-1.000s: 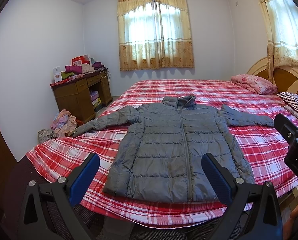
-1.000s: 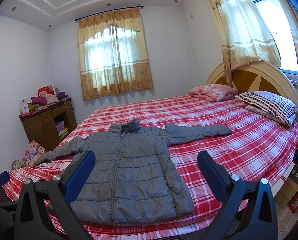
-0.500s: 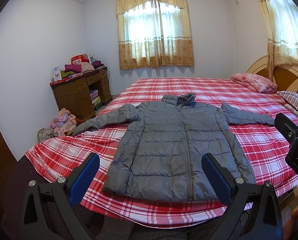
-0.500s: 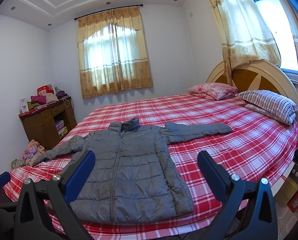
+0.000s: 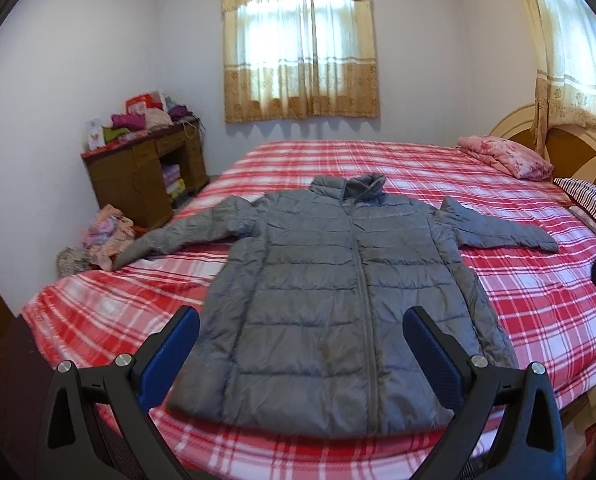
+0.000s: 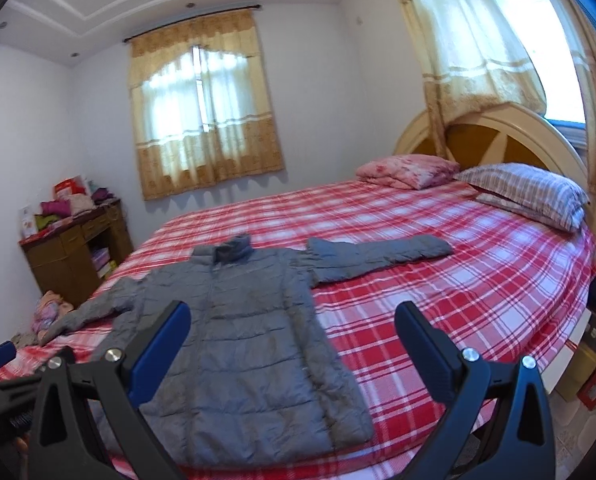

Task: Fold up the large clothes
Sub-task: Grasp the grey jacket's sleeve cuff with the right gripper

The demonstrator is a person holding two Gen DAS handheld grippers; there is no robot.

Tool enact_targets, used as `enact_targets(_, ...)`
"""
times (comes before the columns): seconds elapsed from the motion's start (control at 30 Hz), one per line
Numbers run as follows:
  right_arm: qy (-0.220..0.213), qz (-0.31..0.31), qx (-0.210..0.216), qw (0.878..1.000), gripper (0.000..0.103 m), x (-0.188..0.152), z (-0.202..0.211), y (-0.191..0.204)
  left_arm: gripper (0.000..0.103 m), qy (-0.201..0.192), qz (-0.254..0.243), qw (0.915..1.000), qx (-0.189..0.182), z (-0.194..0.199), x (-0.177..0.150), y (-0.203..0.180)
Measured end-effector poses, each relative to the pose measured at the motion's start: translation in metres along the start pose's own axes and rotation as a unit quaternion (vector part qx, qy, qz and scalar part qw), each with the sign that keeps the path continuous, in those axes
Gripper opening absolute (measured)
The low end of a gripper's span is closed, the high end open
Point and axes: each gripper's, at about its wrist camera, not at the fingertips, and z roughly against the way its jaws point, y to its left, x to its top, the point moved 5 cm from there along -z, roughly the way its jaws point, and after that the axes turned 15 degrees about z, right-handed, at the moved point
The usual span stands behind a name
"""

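Both claws are held apart and empty above the near edge of the bed [image 5: 537, 320]. Between the spread fingers of the left gripper [image 5: 301, 344] the hem of the grey puffer jacket [image 5: 337, 292] is framed, so the garment lies straight ahead of that claw and just beyond it. From the right gripper [image 6: 292, 340] the same jacket [image 6: 242, 340] is seen ahead and off to the left, with bare checked sheet directly in front. The jacket is laid flat, front up and zipped; its long axis runs away from the claws, hem nearest and collar farthest. The sleeves are spread crosswise: one is stretched towards the left, its cuff at the bed's edge, the other towards the right and the pillows [image 6: 529, 192]. The left claw is judged nearer the body and left sleeve, the right claw nearer the right sleeve [image 6: 381, 258]. No fold has been made yet. Beyond the bed a wooden desk [image 5: 138, 176] and curtained window [image 5: 301, 52] are seen.
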Motion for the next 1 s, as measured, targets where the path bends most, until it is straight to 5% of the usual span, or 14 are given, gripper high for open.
enact_targets(0.37,0.084,-0.055,-0.108,0.989,0.103,0.000,-0.091,-0.108,0.102,0.082,-0.010,0.9964,0.020,-0.115,0.030,-0.010)
enact_targets(0.6,0.097,-0.152,-0.131,0.975,0.103,0.015,-0.154,-0.202,0.102,0.077,0.028,0.9966,0.010,-0.185,0.089,0.016)
enact_targets(0.8,0.127,-0.259,-0.134,0.948,0.101,-0.012,-0.244,-0.284,0.102,0.062,0.090,0.9940,0.003,-0.244,0.109,0.037)
enact_targets(1.0,0.202,-0.346,-0.104,0.911,0.086,-0.068,-0.346,-0.319,0.102,0.110,0.132,0.9850,0.015,-0.295,0.089,0.025)
